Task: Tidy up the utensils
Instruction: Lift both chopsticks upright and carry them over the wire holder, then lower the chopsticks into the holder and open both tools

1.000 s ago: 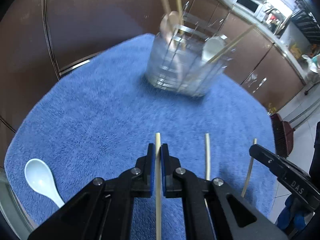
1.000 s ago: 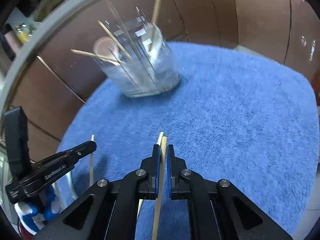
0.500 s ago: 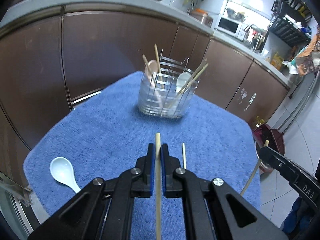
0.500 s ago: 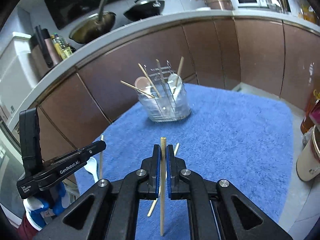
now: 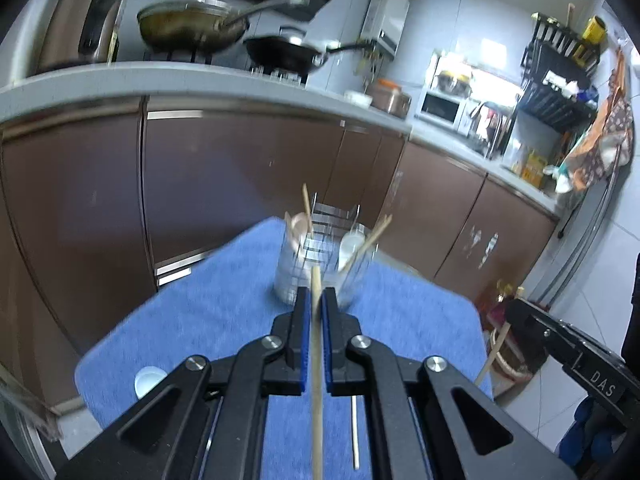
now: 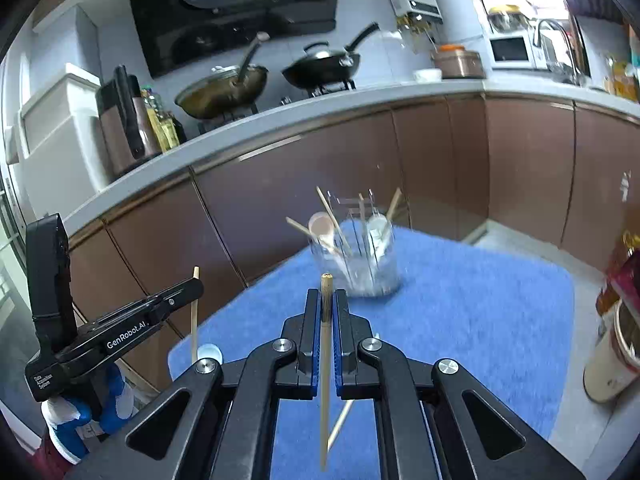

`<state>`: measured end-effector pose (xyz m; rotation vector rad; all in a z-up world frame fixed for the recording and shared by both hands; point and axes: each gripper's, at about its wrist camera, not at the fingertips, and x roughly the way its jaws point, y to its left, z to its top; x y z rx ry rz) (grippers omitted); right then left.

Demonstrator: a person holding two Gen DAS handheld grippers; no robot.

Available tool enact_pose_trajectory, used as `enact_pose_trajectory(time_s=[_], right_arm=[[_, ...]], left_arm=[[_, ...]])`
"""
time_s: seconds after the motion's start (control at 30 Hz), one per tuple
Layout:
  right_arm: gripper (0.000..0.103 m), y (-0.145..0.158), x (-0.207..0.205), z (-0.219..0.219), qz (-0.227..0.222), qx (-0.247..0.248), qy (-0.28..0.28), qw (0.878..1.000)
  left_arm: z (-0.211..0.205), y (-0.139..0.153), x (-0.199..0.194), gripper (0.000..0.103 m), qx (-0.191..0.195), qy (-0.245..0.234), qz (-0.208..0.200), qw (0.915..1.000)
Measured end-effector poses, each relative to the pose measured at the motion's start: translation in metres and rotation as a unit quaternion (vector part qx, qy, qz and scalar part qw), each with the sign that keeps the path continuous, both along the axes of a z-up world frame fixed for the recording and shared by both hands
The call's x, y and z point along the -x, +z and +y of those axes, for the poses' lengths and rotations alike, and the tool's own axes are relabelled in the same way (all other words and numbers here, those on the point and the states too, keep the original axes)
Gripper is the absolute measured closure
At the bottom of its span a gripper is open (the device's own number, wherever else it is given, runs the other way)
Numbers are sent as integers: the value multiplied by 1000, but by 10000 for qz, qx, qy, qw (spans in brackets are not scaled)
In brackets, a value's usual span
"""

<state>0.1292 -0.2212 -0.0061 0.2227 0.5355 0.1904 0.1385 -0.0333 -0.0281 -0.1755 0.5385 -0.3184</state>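
Both claws pinch chopsticks: left claw [image 5: 316, 304] on one chopstick [image 5: 317, 380], right claw [image 6: 327, 308] likewise, high above the blue worktop [image 6: 480, 312]. I'd tip them upright over the holder [image 6: 360, 264] before letting go.

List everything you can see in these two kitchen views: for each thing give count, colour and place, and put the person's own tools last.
Utensil holder: one, clear with wire dividers, far end of the towel, holding chopsticks and spoons.
Towel: one, blue, covering the table.
White spoon: one, near left edge of the towel.
Loose chopstick: one, pale wood, lying on the towel.
Held chopsticks: two, pale wood, one in the left tool, one in the right.
Pans: two, on the stove, brownish wok and black pan.
Microwave: one, white, on the counter.
Left gripper: black, blue-padded fingers, shut on a chopstick.
Right gripper: same, shut on a chopstick.
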Motion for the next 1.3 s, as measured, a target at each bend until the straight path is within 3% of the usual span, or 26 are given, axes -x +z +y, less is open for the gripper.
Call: enact_pose_trajectory(time_s=[0.17, 0.37, 0.57, 0.77, 0.93, 1.3], right_arm=[[97, 29, -28, 2, -358, 108, 44, 9993], [97, 57, -80, 4, -1061, 59, 264, 9940], [97, 64, -135, 0, -1541, 84, 289, 9876], [97, 49, -185, -7, -1650, 212, 205, 9858], [98, 30, -210, -8, -1610, 321, 232, 9862], [98, -18, -238, -9, -1366, 479, 163, 9893]], left_arm=[[-2, 31, -28, 98, 161, -3, -276, 9995], [-3, 66, -81, 98, 619, 113, -652, 9959], [-6, 85, -147, 98, 1036, 363, -1013, 9888], [-26, 75, -207, 98, 1146, 418, -1122, 9862], [-45, 47, -245, 98, 994, 506, -1118, 9875], [-55, 2, -266, 98, 811, 973, -1373, 9824]])
